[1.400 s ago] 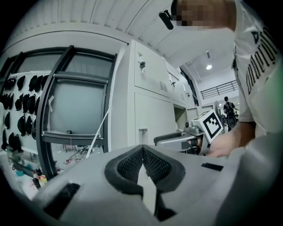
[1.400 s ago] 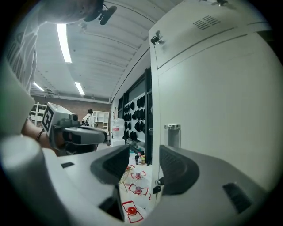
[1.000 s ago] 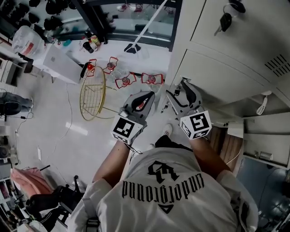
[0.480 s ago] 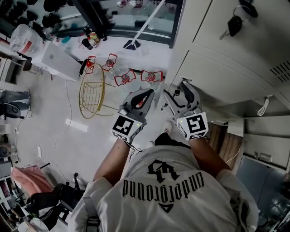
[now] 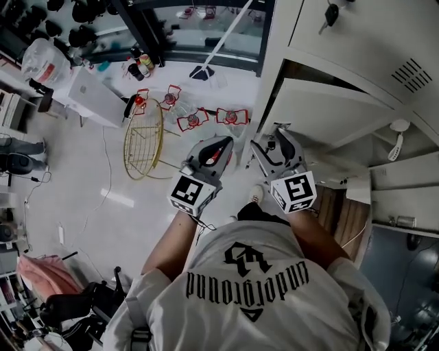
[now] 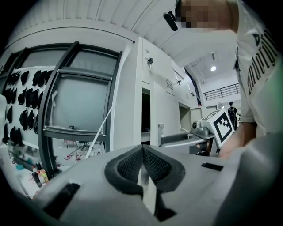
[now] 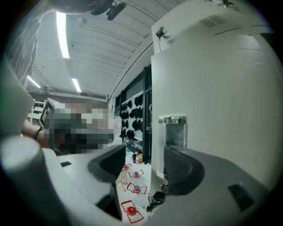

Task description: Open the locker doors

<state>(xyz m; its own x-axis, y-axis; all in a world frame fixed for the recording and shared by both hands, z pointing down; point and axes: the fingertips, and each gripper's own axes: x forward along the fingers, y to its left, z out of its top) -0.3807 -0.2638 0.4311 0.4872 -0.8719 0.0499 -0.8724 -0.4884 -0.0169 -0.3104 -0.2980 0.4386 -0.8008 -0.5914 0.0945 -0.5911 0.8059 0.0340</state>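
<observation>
We hold the right gripper (image 5: 271, 142) at the free edge of the door (image 5: 336, 113), jaws wide apart and gripping nothing. In the right gripper view the door's edge and its metal latch (image 7: 173, 129) stand between them, and we cannot tell whether either jaw touches the door. The door hangs ajar, with a dark gap along its top and behind its edge. Our left gripper (image 5: 218, 146) hovers just left of the door, clear of it, jaws pressed together and empty. A key (image 5: 330, 14) hangs in the upper locker (image 5: 363, 34) above the door. Well left of the door stands a wire basket (image 5: 140, 140).
</observation>
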